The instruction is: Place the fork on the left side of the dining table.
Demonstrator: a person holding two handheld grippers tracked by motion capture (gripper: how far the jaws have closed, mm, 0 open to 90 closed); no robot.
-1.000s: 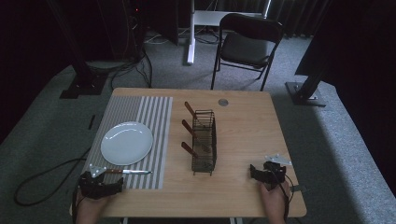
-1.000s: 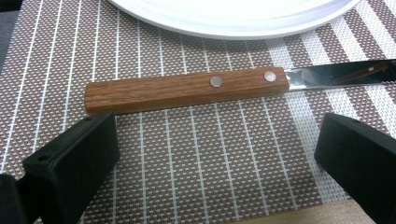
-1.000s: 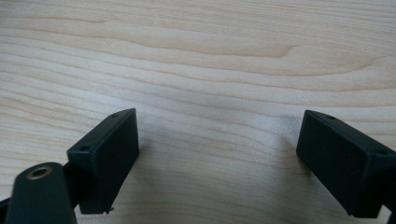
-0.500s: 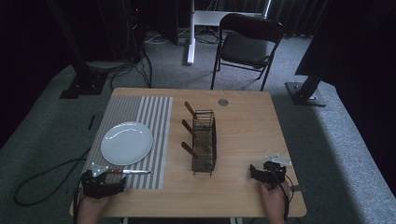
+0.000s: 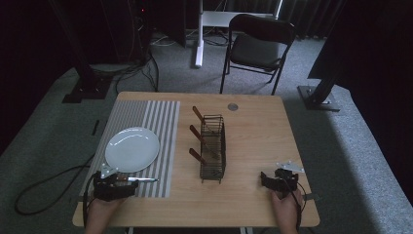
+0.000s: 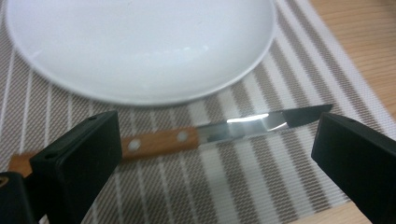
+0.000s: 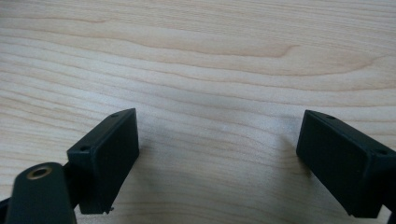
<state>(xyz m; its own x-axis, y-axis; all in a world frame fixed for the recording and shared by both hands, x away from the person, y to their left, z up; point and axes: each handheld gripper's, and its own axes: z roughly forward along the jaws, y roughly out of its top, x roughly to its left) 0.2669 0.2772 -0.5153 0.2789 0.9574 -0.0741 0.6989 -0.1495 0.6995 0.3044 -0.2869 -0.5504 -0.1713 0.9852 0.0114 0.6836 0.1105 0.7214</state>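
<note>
- The small knife with a brown wooden handle and a shiny steel blade (image 6: 219, 133) lies flat on the grey and white striped cloth mat (image 5: 165, 126), right where it lay a moment ago.
- Its handle has two little silver dots, and its blade tip is dark. Light shines on the middle of the blade.
- The knife sits just beside the near edge of the round white plate (image 5: 132, 149), and I cannot tell if the two touch.
- The black left gripper (image 5: 130, 181) has slid a tiny bit toward the knife since the earlier picture. Its jaws are spread wide, one on each side of the knife, and they grip nothing.
- The black right gripper (image 5: 264, 178) rests on the bare pale wooden table (image 5: 253, 131), in the same spot as before. Its jaws are also wide apart with nothing between them.
- In the middle of the table stands a long black wire basket (image 5: 213, 146). Three more brown wooden handles (image 5: 199, 136) stick out of its left side.
- A small round grey disc (image 5: 233, 106) lies near the far edge of the table.
</note>
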